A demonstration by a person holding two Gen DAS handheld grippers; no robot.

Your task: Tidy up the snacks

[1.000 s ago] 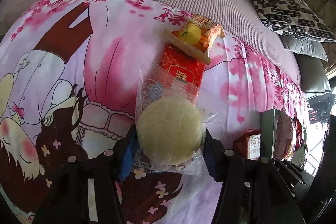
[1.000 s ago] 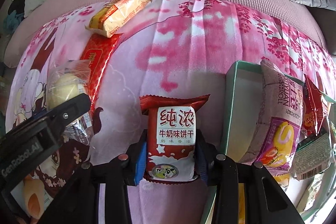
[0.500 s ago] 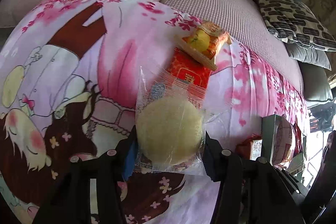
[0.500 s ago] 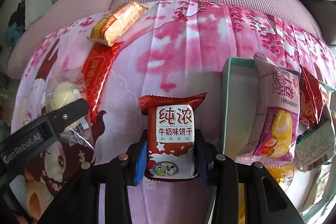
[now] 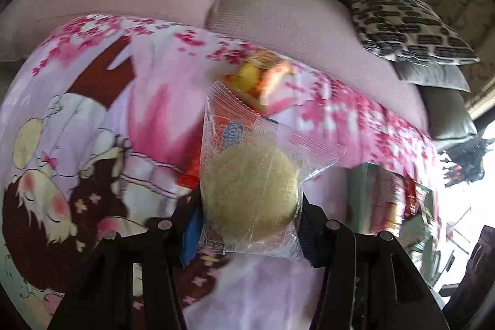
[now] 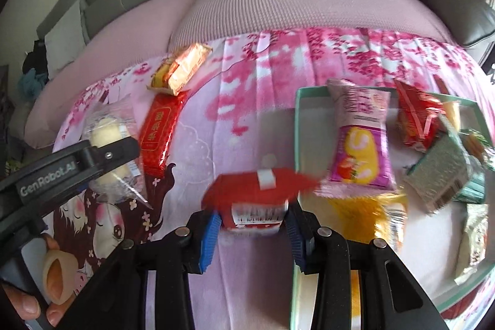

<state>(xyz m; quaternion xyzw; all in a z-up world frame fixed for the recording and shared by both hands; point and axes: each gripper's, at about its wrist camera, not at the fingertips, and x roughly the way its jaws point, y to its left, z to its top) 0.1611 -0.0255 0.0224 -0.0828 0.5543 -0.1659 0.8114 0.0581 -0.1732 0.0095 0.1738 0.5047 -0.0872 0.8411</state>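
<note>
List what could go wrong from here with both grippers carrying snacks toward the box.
1. The right gripper pinches only the bottom end of the red biscuit pack; the pack could swing or slip out.
2. The green box is already crowded with packets, so a dropped pack may land on its rim or bounce out.
3. The left gripper squeezes the wrapped round cake, which could crush.

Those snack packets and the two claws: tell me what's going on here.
A person is sorting snacks on a cartoon-print cloth over a sofa, a claw in each hand. The left claw is clamped on a round pale cake in a clear wrapper. The right claw grips a red biscuit packet beside the teal box, which already holds several packets. A flat red packet and an orange one lie on the cloth.
</note>
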